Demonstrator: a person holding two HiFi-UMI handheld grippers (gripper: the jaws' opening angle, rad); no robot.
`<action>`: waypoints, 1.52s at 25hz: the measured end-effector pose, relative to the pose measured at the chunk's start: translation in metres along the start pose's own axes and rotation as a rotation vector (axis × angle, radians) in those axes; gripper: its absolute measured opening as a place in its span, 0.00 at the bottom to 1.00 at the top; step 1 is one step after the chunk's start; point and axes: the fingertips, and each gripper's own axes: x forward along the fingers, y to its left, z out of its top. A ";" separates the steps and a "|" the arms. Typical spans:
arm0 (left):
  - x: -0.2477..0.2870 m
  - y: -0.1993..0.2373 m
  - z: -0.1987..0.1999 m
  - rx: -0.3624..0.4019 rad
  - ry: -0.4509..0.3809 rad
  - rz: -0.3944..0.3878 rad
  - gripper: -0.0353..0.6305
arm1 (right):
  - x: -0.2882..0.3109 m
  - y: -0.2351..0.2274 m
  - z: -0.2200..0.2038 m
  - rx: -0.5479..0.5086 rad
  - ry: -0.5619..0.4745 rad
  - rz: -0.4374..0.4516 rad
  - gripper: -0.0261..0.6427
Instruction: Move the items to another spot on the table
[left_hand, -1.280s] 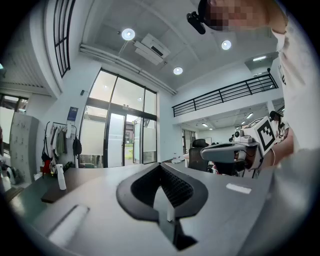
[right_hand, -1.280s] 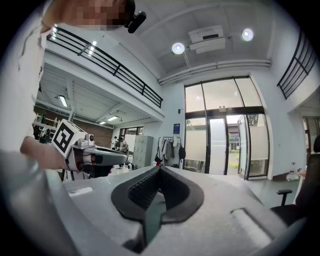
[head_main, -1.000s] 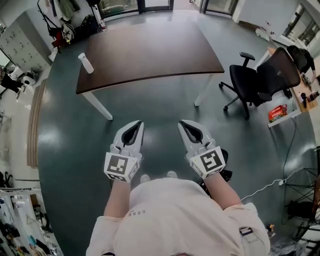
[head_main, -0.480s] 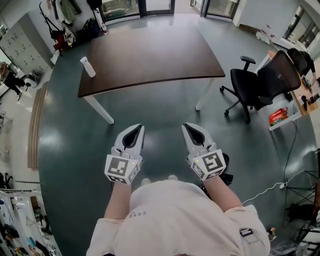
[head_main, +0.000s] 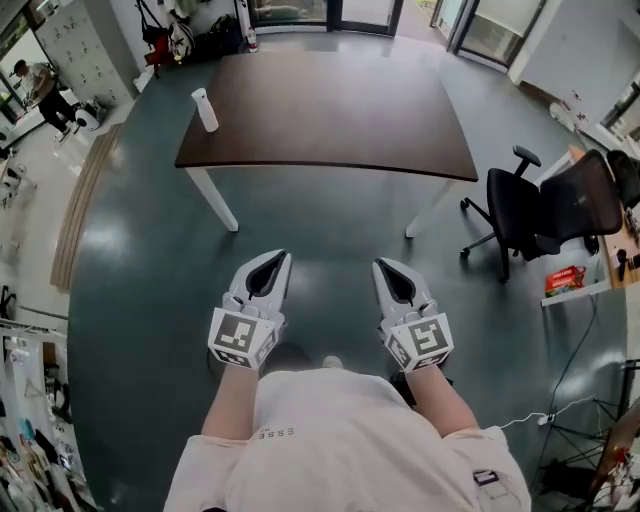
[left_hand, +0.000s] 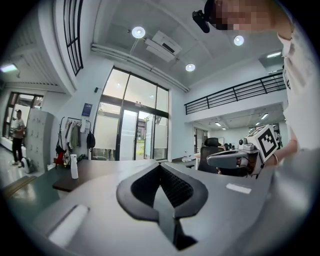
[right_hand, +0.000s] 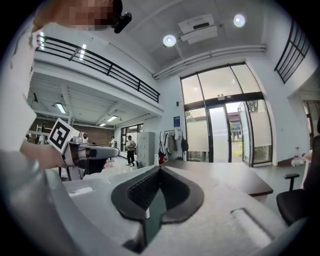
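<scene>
White plastic, tall and narrow, the bottle (head_main: 204, 110) is standing upright near the left corner of the dark brown table (head_main: 340, 100). It is the only item I am making out on that top. The person is standing well apart from the table and holding both grippers level in front of the body. The left gripper (head_main: 279, 257) is showing its jaws together with nothing between them, and the right gripper (head_main: 384, 266) is likewise closed and empty.

I am judging the bottle to be light and fairly stiff, with a smooth wall that could slip under the pads. Being slim and tall, it is likely to tip if nudged high up. Taking it around the middle of the body, below the narrower top, looks like the safest hold.

Much is staying unclear from here. The bottle's top is too small to tell whether it is a cap, a pump or a spray head, and nothing is showing how full it is. In the left gripper view the bottle (left_hand: 74, 166) is appearing only as a small shape at the table's near corner, beyond the closed jaws. In the right gripper view the gripper's own body is covering most of the table top.
</scene>
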 end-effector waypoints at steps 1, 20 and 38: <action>-0.003 0.007 -0.002 -0.005 0.001 0.022 0.08 | 0.007 0.001 -0.003 0.001 0.011 0.016 0.03; -0.008 0.310 0.004 -0.061 0.007 0.160 0.08 | 0.303 0.099 0.018 -0.015 0.073 0.145 0.03; 0.013 0.514 0.000 -0.092 0.039 0.298 0.08 | 0.540 0.137 0.011 -0.025 0.175 0.225 0.03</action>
